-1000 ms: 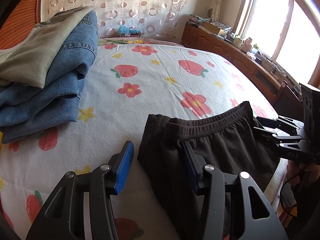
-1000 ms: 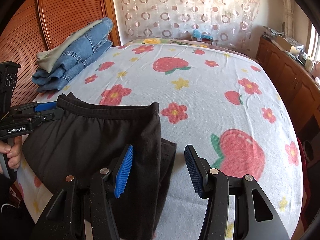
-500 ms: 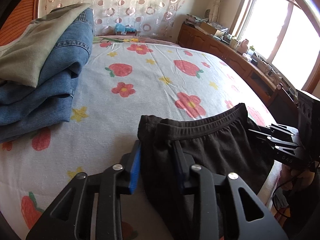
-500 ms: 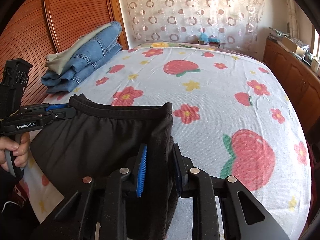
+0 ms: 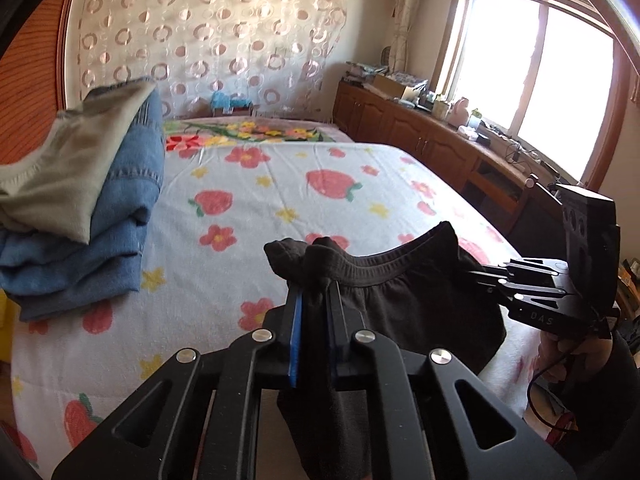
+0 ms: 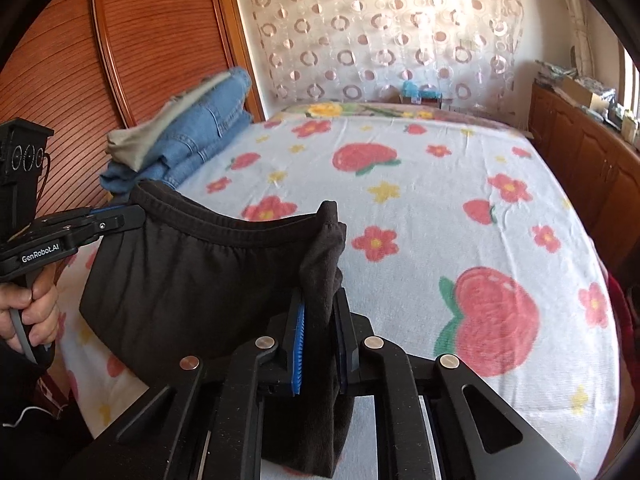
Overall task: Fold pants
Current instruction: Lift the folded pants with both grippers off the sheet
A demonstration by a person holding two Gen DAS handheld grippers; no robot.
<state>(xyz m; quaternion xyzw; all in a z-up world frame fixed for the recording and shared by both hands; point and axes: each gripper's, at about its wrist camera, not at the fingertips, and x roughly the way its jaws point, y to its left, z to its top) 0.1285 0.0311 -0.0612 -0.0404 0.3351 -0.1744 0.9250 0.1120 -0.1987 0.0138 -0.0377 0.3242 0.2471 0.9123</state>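
Note:
Black pants (image 5: 420, 304) with an elastic waistband hang stretched between my two grippers above the near edge of the bed. My left gripper (image 5: 314, 292) is closing its jaws on one bunched end of the waistband, with the cloth pinched between the blue pads. At the other end my right gripper (image 6: 320, 300) is closing in the same way, the fabric pressed between its pads. From the right wrist, the pants (image 6: 192, 280) sag in the middle and the left gripper (image 6: 120, 216) holds their far corner. The right gripper (image 5: 480, 276) shows at the right edge of the left wrist view.
The bed (image 5: 280, 184) has a white cover printed with strawberries and flowers. A stack of folded jeans (image 5: 120, 208) topped by a grey-green garment lies at its left side by the wooden panel (image 6: 140, 60). A low wooden cabinet (image 5: 420, 132) runs along the window wall.
Both grippers went from open to closed on the ends of the waistband. The left end has been lifted off the bed, and the waistband now hangs between the two grippers.

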